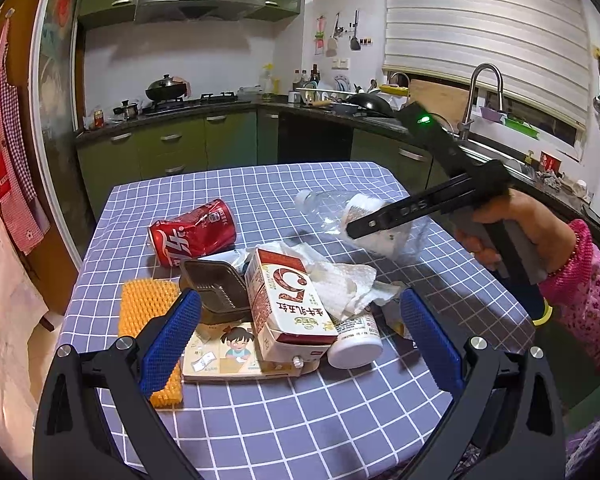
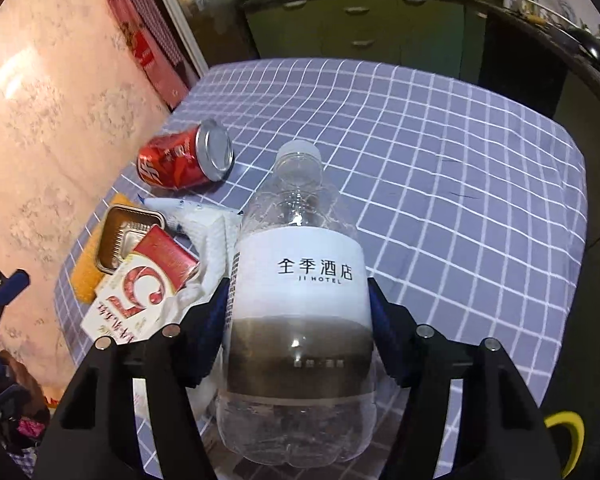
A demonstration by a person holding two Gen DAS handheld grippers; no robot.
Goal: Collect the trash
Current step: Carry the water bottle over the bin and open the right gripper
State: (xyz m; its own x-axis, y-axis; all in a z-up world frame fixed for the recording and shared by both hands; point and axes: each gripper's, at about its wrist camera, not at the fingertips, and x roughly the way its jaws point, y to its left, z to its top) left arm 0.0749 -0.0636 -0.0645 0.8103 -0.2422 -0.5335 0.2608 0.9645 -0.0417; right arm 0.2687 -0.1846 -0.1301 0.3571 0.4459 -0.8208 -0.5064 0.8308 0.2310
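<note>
Clamped in my right gripper (image 2: 300, 320), clear plastic bottle (image 2: 300, 280) hangs over the checked table (image 2: 460, 200); my left gripper (image 1: 300, 340) gapes.

Can (image 1: 192, 232) behind carton (image 1: 288, 304); bottle (image 2: 300, 280) right.

Right hand-held gripper (image 2: 298, 320) clamping clear plastic bottle (image 2: 300, 280), crushed red can (image 2: 184, 160) beyond, checked tablecloth (image 2: 440, 160)
</note>
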